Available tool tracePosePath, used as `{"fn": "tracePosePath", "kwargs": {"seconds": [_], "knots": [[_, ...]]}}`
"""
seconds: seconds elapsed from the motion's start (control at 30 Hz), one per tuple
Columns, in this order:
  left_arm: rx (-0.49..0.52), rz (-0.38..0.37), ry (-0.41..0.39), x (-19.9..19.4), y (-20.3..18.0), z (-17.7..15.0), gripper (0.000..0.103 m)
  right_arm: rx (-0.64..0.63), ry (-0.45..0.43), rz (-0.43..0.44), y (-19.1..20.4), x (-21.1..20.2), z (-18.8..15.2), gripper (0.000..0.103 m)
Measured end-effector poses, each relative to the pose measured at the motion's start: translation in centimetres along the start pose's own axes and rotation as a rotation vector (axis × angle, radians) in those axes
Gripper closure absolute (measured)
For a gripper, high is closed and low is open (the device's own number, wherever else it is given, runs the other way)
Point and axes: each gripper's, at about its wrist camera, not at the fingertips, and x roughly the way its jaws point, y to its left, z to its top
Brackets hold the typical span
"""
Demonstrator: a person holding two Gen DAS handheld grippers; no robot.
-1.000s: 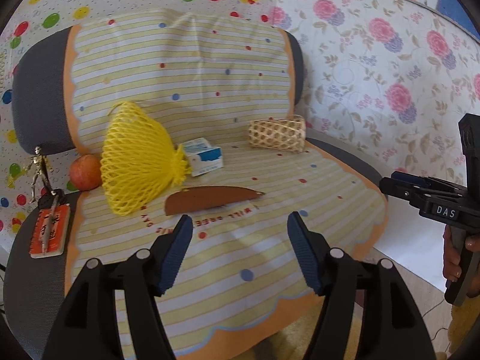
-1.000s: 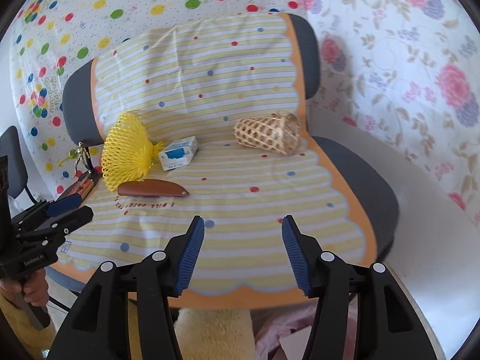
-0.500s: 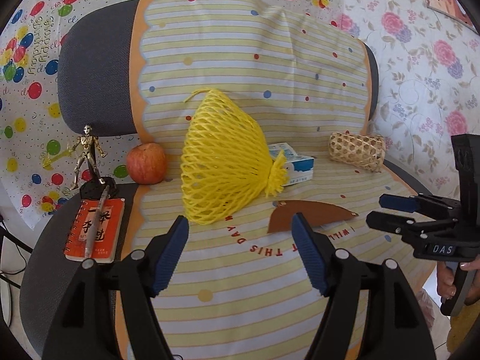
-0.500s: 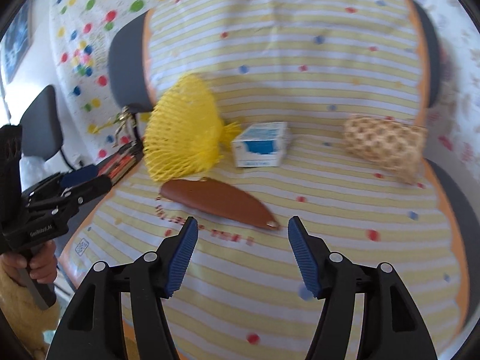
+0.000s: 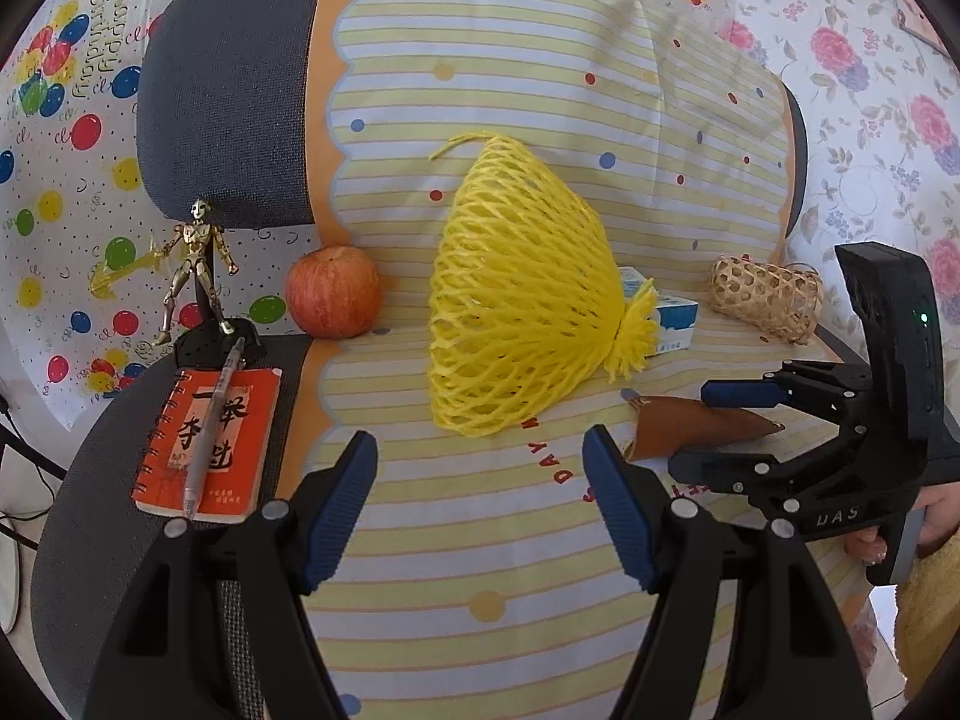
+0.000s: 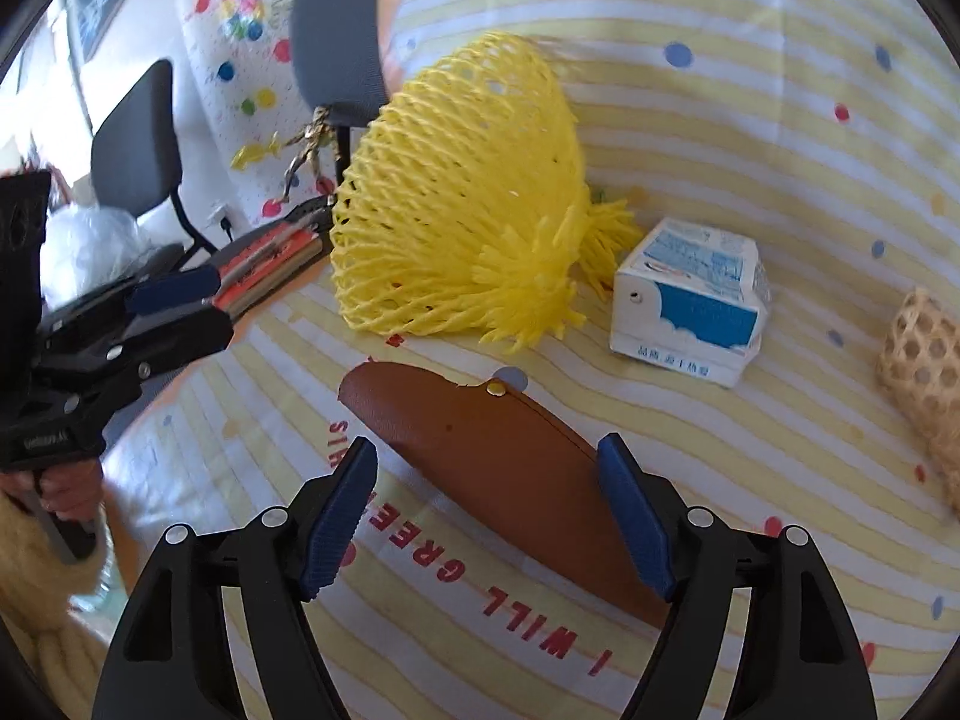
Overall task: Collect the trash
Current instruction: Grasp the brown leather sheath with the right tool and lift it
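My left tongs stand open low in the left wrist view, nothing between their blue pads, pointing at the yellow foam net that lies at frame centre on the striped cloth covering a chair seat. Behind the net's tufted end, right of centre, sits a small blue-and-white carton, and a woven wicker sleeve lies further right. At left of centre a red apple rests by the cloth's edge; a gold figurine stands at far left above an orange spiral notebook with a pen across it. My right tongs enter from the right edge, held over the brown leather pouch. In the right wrist view my right tongs have just been opening and now stand wide, straddling the pouch at lower centre; I cannot tell whether the pads touch it. The net fills upper centre, the carton sits at right of centre, and the wicker sleeve is cut by the right edge. My left tongs appear at the left edge, a hand on their grip.
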Motion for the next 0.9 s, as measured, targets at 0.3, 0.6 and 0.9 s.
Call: {"fn": "tracePosePath", "kwargs": {"seconds": [0.3, 0.6, 0.9], "knots": [[0.004, 0.005, 0.009, -0.3, 0.0, -0.4, 0.034, -0.044, -0.033, -0.148, 3.2, -2.5, -1.8, 0.092], [0.044, -0.003, -0.015, 1.1, -0.2, 2.4, 0.034, 0.293, -0.206, -0.096, 0.2, -7.7, -2.2, 0.093], [-0.097, -0.114, 0.057, 6.7, 2.1, 4.8, 0.034, 0.368, -0.24, -0.061, -0.7, -8.9, -3.8, 0.093]]}}
